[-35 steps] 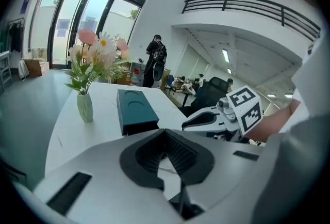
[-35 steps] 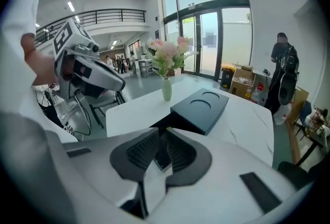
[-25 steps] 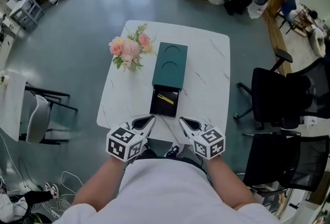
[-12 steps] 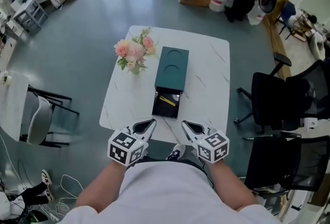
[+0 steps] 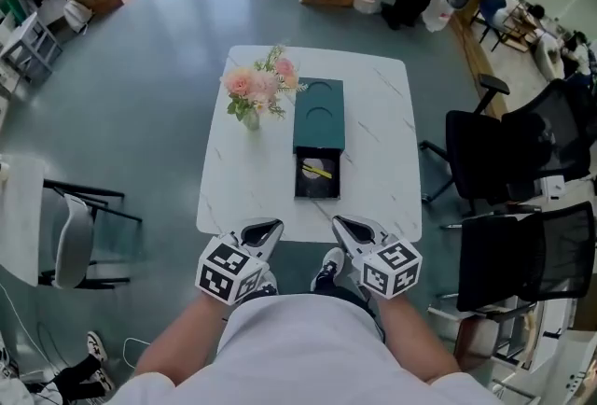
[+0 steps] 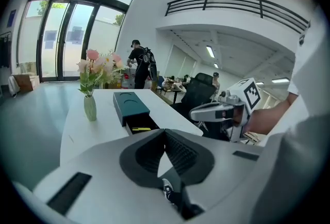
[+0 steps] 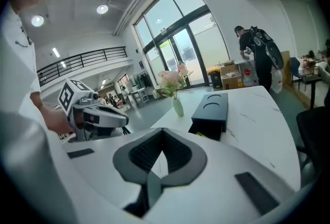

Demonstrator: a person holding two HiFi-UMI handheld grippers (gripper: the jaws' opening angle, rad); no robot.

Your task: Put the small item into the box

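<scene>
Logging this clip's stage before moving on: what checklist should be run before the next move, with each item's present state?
1. Yellow item lies inside the drawer of the teal box: ok.
2. Left gripper jaws together, nothing held: ok.
3. Right gripper jaws together, nothing held: ok.
4. Flower vase stands apart from the box: ok.
5. Drawer pushed shut: not ok, it stands open.

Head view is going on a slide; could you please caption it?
Left tongs and right tongs shut at the table edge; yellow item lies in the open drawer of the green box.
</scene>
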